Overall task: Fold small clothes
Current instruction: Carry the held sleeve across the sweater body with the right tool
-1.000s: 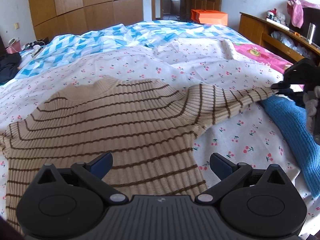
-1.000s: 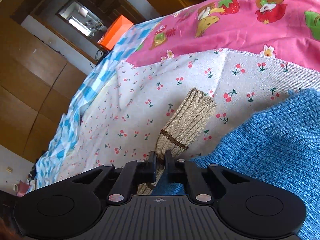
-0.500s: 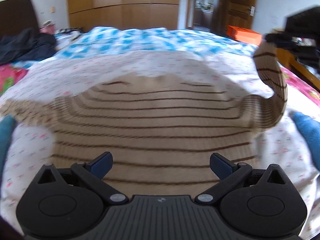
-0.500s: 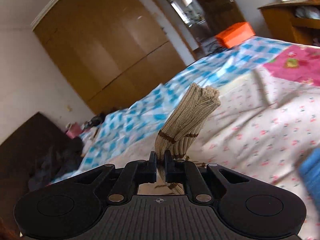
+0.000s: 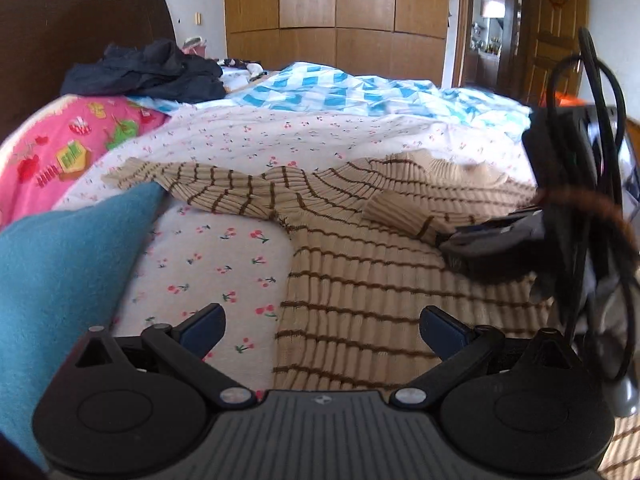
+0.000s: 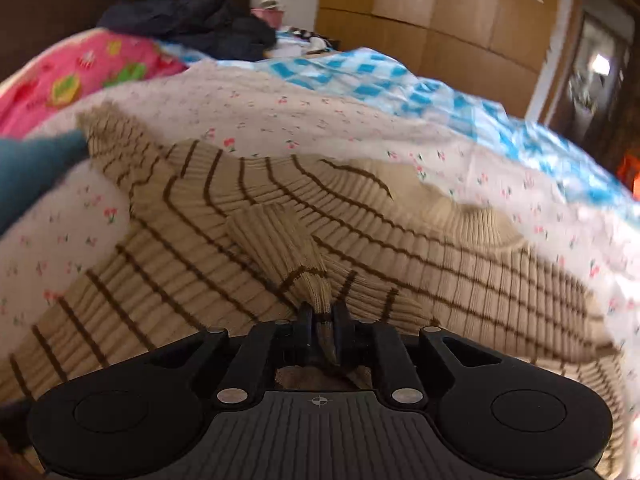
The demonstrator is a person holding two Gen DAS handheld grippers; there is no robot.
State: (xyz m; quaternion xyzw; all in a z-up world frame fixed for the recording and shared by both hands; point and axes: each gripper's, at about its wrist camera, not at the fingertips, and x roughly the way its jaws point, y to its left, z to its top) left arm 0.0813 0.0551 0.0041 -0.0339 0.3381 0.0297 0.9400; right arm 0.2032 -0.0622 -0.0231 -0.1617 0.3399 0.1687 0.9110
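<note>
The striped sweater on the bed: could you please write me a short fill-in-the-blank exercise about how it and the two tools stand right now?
1. The beige sweater has thin ____ stripes.
2. The right tool, its jaws opening, has the sweater's ____ between them, laid across the sweater's body.
3. The left tool has ____ between its wide-open fingers.
4. The sheet under the sweater is printed with small ____.

Missing words: brown; sleeve; nothing; cherries
</note>
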